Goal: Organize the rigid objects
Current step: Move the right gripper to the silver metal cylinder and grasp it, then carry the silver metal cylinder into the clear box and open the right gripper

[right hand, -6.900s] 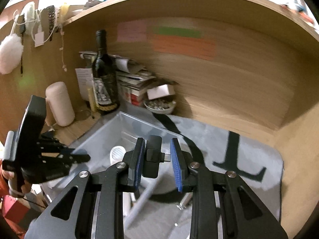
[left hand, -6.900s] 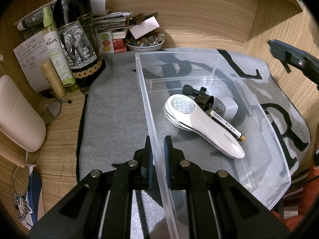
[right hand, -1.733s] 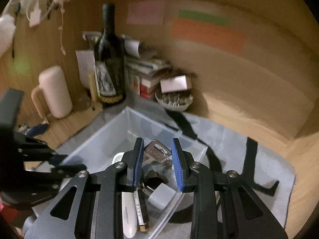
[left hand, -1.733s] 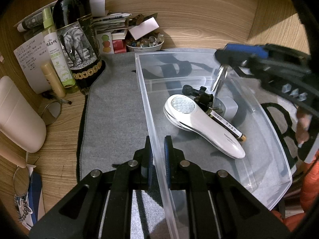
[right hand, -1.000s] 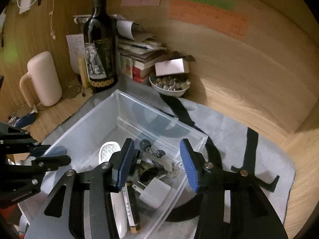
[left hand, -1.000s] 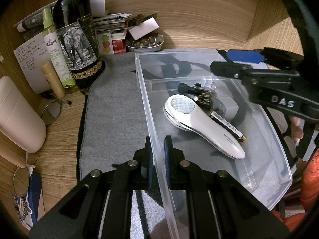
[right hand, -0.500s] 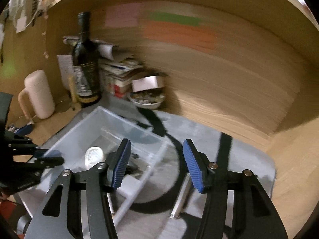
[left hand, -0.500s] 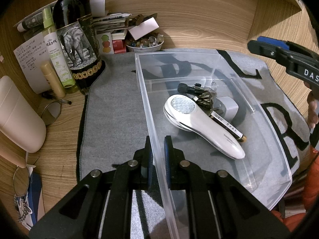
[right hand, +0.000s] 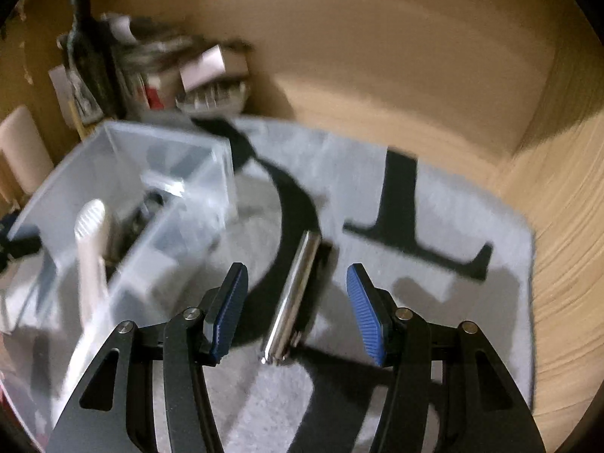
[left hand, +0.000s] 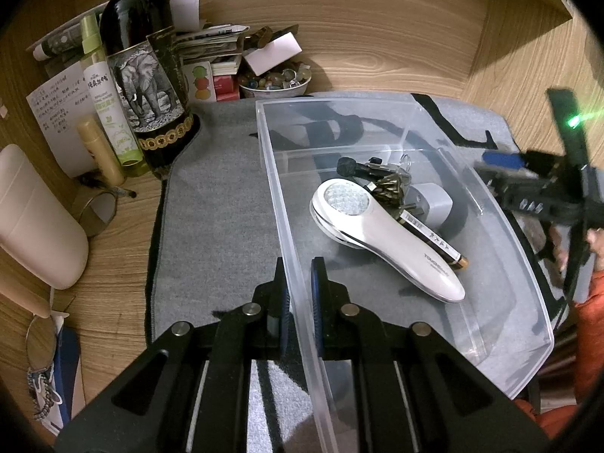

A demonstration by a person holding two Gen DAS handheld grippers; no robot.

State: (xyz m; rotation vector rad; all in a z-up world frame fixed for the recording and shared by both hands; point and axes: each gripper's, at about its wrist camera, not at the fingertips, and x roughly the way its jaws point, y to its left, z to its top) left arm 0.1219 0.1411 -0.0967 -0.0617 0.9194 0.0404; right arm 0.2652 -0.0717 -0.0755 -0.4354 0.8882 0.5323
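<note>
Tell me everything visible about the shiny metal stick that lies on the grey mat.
The metal stick is a slim, shiny, silver cylinder with a small fitting at its near end. It lies flat on the grey mat, outside the clear plastic box, between the open right gripper pads, which do not touch it. The picture is blurred.

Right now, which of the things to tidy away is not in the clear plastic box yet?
The shiny silver metal tube. It lies alone on the grey mat between the open right gripper jaws, while the others sit inside the clear plastic box.
</note>
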